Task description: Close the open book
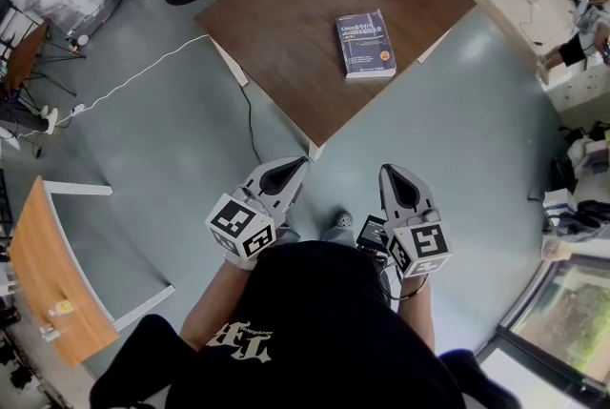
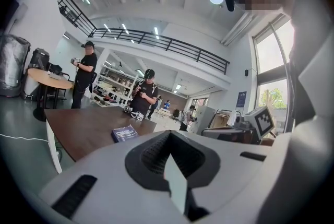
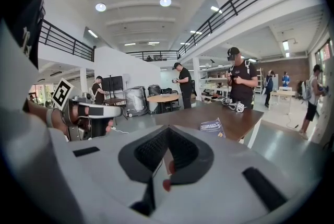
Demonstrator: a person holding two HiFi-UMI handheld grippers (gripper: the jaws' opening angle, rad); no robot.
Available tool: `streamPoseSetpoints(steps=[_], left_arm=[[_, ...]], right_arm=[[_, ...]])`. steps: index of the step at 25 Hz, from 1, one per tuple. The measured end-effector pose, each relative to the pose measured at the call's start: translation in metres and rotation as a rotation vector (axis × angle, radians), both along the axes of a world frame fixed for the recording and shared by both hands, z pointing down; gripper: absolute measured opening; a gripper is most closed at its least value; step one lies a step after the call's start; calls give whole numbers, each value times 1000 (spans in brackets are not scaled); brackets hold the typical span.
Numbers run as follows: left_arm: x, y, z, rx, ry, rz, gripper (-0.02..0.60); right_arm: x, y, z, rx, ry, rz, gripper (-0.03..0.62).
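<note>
Honestly looks done already. Can see the book lying flat, cover up, on the brown tabletop, well apart from both tools. Holding nothing in the left hand-held gripper or the right hand-held gripper, both pinched closed near the body. Could easily go wrong by poking anyway: flipping the cover open, or shoving it toward the near edge.

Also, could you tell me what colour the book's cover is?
The book is dark blue with pale lettering, clearest in the head view.
</note>
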State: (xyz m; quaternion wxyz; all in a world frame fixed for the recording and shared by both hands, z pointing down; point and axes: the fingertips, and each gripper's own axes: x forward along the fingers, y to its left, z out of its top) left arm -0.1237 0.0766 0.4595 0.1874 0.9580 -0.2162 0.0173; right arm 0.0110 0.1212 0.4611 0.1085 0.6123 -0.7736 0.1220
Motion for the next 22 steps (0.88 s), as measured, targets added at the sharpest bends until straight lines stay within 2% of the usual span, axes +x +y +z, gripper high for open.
streamPoseSetpoints(steps=[11, 15, 22], left_arm=[[-33, -15, 2, -3, 7, -39, 3], [-34, -15, 4, -7, 2, -39, 3], [-24, -11, 4, -8, 1, -32, 3]], right_arm=[[3, -11, -14, 60, 7, 76, -12], [12, -10, -25, 99, 12, 104, -12], [24, -6, -25, 102, 0, 119, -12]])
